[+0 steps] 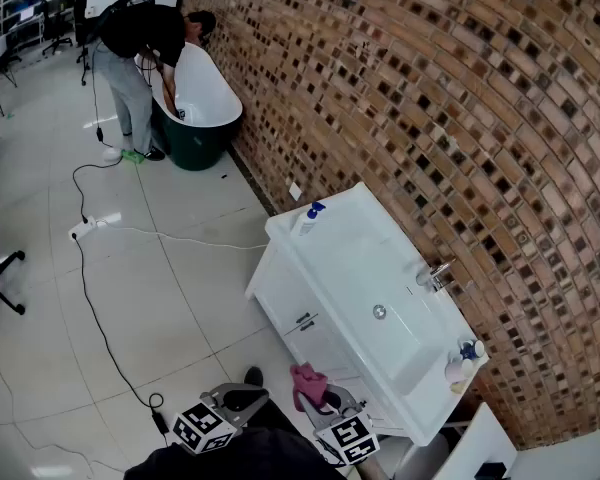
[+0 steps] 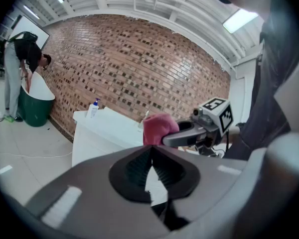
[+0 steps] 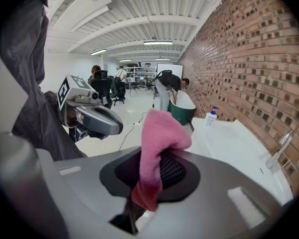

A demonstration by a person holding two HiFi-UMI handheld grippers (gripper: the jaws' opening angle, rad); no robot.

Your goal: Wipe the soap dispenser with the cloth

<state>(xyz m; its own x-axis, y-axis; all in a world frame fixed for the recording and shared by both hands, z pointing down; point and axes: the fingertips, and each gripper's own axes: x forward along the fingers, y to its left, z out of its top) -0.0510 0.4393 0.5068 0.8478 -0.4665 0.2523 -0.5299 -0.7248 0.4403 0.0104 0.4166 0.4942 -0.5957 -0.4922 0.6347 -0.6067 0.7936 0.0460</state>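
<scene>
Right gripper point(image 3: 152, 172) clamped on the pink cloth point(image 3: 162, 133), which folds up over its jaws. Left gripper point(image 2: 152, 171): jaws together, nothing between them. We note the soap dispenser point(image 1: 308, 218) upright at the wall-side corner of the white vanity top point(image 1: 350, 240), well apart from both grippers. The vanity backs onto a brick wall point(image 1: 430, 98), with a tap point(image 1: 435, 275) behind the basin. A cable point(image 1: 100, 318) trails over the pale tiled floor point(image 1: 180, 308). Farther off, a person point(image 1: 140, 43) bends over a bathtub point(image 1: 208, 103).

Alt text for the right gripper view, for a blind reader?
The right tongs grip a pink cloth. Beyond, a white sink counter along a brick wall carries the soap dispenser; the left tongs show at left.
</scene>
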